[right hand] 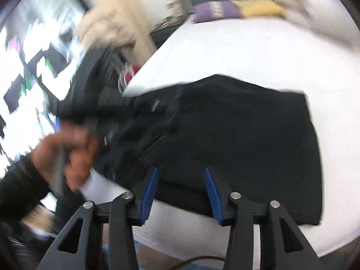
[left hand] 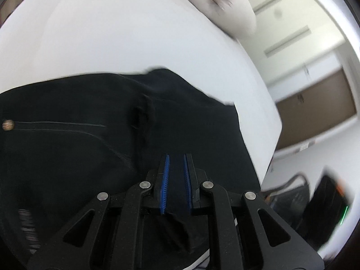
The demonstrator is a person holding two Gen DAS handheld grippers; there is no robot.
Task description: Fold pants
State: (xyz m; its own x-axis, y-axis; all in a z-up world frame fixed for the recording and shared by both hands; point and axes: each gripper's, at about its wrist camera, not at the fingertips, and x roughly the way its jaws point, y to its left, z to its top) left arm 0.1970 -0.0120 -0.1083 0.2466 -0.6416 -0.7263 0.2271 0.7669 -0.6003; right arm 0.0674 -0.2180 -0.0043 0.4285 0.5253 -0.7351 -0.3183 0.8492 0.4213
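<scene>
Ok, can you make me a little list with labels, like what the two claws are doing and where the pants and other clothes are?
pants: black pants lying on the white table
left claw: left claw shut, pinching a bit of the pants' fabric
right claw: right claw open over the pants' near edge, holding nothing
hand: a hand grips the left tool
other clothes: purple and yellow pieces at the table's far edge
picture: blurry
</scene>
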